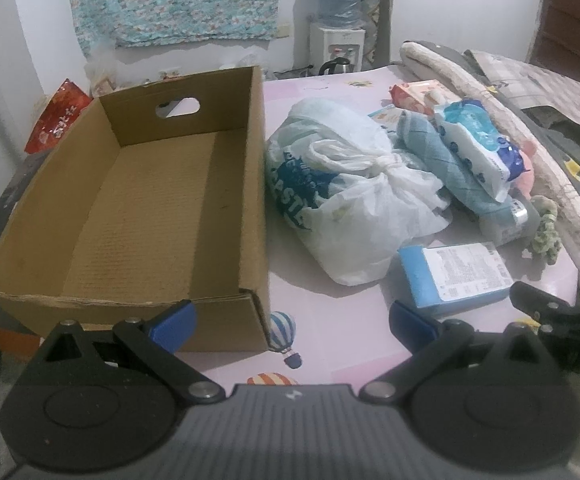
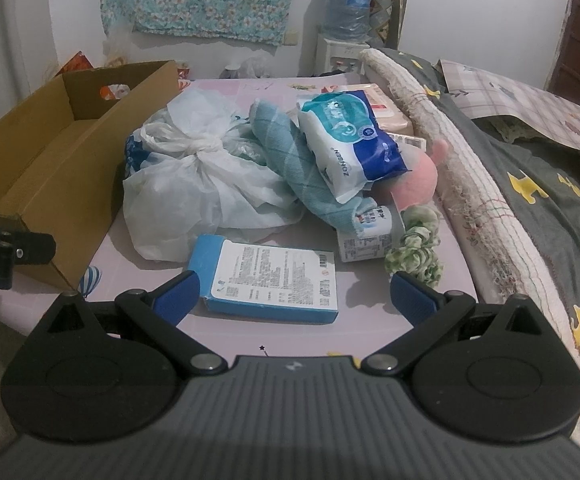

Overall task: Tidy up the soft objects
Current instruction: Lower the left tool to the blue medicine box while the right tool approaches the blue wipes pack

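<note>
An empty cardboard box [image 1: 129,216] [image 2: 49,160] stands on the left of the pink mat [image 1: 330,328]. Right of it lies a pile: a knotted white plastic bag [image 1: 342,184] [image 2: 201,176], a rolled blue towel [image 1: 438,160] [image 2: 302,160], a blue-and-white tissue pack [image 1: 478,148] [image 2: 350,136], a pink plush [image 2: 414,180], a green scrunchie [image 2: 414,248] and a flat blue packet [image 1: 454,276] [image 2: 273,280]. My left gripper [image 1: 292,320] hangs open before the box's near right corner. My right gripper [image 2: 294,292] is open, its blue fingertips straddling the blue packet's near end.
A folded quilt and grey blanket [image 2: 510,184] border the mat on the right. A red snack bag [image 1: 57,120] sits behind the box. A water dispenser [image 1: 338,40] and a kettle stand at the far wall under a hanging floral cloth [image 1: 177,0].
</note>
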Available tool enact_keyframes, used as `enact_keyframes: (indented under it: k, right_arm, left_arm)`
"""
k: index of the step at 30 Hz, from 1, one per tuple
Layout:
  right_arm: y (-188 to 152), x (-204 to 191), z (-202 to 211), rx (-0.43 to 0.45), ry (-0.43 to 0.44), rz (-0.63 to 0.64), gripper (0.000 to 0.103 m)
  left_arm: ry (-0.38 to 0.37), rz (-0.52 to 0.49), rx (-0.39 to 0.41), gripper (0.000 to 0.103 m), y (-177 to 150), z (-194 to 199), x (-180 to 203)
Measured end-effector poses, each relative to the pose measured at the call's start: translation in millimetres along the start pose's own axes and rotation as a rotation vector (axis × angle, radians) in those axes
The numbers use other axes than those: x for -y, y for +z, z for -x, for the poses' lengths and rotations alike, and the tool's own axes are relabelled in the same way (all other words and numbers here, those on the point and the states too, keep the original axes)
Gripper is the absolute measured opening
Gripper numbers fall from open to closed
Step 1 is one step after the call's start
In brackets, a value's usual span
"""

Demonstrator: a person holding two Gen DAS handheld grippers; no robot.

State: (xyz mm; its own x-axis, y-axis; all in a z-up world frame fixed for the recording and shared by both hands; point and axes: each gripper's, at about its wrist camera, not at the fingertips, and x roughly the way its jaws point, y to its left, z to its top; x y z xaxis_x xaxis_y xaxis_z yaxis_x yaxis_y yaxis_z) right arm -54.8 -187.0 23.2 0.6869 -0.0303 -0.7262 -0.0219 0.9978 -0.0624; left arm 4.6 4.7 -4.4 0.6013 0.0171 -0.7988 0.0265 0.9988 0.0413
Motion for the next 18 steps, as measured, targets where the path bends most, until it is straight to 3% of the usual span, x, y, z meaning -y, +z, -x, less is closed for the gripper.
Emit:
enact_keyframes:
  k: [11,15,18]
  right_arm:
    - [-36,64,-17,0.000,0.078,-0.155,0.102]
    - [-39,85,-24,0.027,0.137,-0.197,0.100]
    - [-30,95,-32,0.058,0.209,-0.216,0.089]
  left_arm:
    - [-0.170,-0.105,0.044,0.103,-11,-10,42]
    - [-0.230,-0.131,0.016,0.096,-13,-23,57]
    - [-0.253,-0.143,-0.013,0.086,-13,-34,69]
